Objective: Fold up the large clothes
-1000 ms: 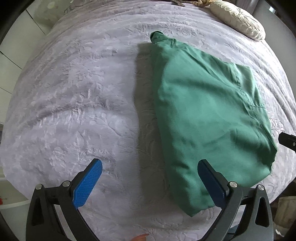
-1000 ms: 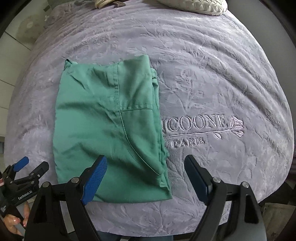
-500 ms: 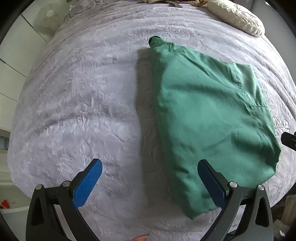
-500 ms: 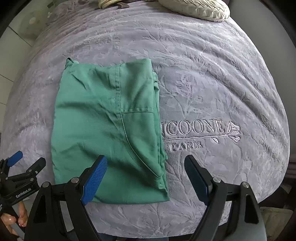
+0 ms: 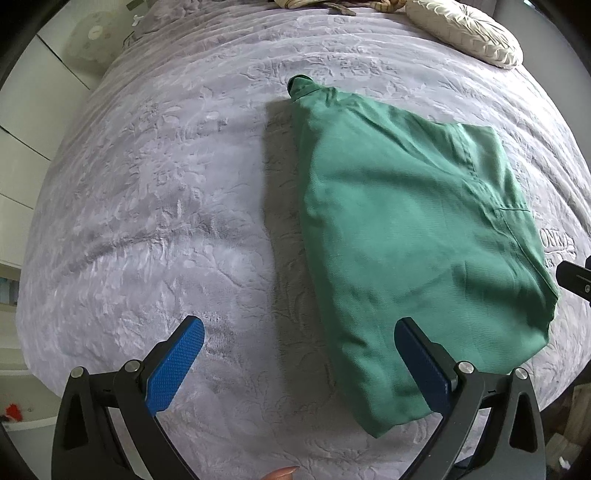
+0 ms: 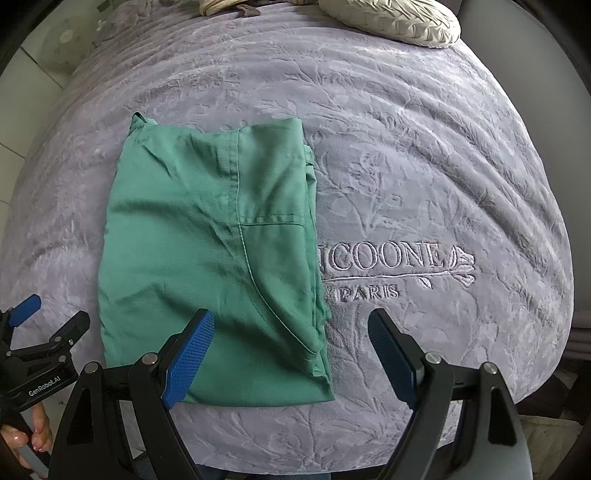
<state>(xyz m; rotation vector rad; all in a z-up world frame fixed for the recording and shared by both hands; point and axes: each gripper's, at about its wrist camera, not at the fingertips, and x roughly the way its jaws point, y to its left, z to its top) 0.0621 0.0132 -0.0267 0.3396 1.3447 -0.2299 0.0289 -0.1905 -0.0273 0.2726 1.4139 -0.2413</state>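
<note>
Looking at the green woven-cloth garment [image 6: 207, 258], we see it already folded into a compact rectangle, lying flat on the grey embossed plush bedspread [image 6: 424, 166], just left of the stitched logo lettering [image 6: 384, 258]. Our right gripper [image 6: 291, 350] hangs above its near right corner, jaws apart, nothing held. Our left gripper [image 5: 299, 354] is also spread wide over the near left edge, empty. For another fold we'd pinch both near corners evenly, gathering every layer. A cream pleated cushion [image 5: 465, 33] sits at the bed's far side.
</note>
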